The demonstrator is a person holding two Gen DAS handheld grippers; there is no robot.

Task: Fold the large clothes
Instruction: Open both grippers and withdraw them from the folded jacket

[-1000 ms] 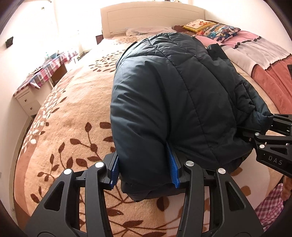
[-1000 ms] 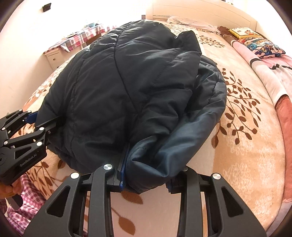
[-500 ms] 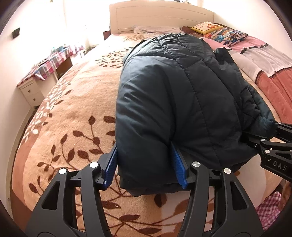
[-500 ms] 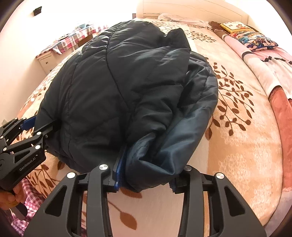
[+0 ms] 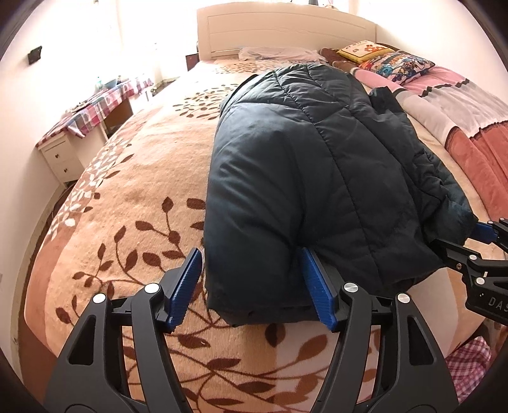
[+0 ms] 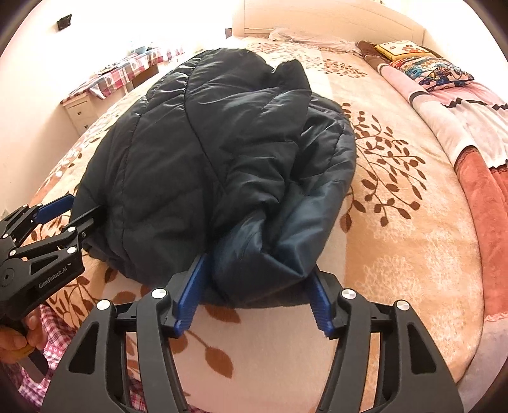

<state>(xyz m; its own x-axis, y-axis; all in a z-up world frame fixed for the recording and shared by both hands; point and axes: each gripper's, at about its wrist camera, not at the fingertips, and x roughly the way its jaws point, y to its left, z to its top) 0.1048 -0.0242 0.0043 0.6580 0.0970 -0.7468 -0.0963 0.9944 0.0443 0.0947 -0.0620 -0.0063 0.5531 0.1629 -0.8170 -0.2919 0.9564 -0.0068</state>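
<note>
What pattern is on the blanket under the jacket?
Peach-beige blanket with brown leafy branch motifs, clearest in the left wrist view beside the dark jacket.

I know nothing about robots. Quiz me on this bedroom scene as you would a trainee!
1. True or false: the dark navy quilted puffer jacket lies on a beige leaf-patterned blanket.
2. The left hand-held gripper and right hand-held gripper have their jaws: A open around the jacket's near edge, B shut high above it, C out of view.
3. Fill in: the colourful patterned cushions sit near the bed's white ___.

Key: 1 true; 2 A; 3 headboard.
</note>
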